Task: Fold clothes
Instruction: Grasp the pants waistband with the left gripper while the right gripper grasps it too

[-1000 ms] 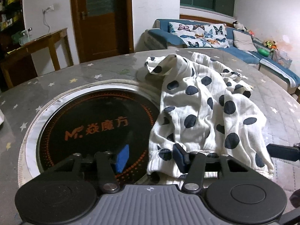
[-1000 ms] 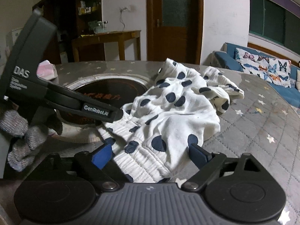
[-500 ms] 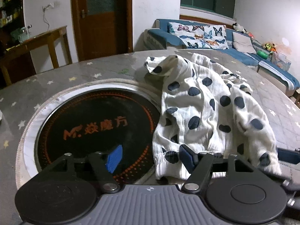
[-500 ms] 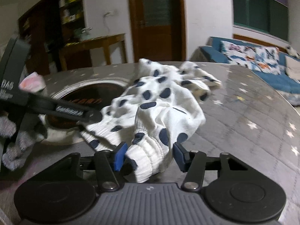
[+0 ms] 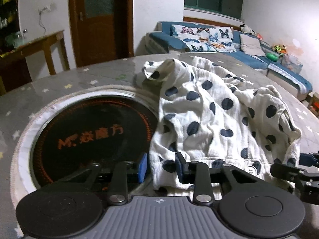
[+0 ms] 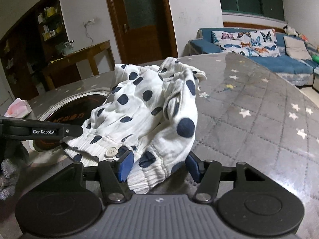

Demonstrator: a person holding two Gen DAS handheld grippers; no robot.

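Since the earlier frames both hand-held grippers have narrowed around the waistband of the white, navy-dotted cotton garment, lying crumpled on the grey star-patterned desk at frame centre. The left hand-held gripper and right hand-held gripper each straddle bunched elastic at lower centre, pads not fully pressed together. It looks light, soft and floppy, best held by the ribbed waistband.

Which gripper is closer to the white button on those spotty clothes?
Right. The right gripper straddles the waistband just beside the white button; the left gripper grips the hem farther along, button off to its side.

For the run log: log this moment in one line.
left gripper: closing on polka-dot garment waistband | right gripper: around waistband, not shut | fold: not begun
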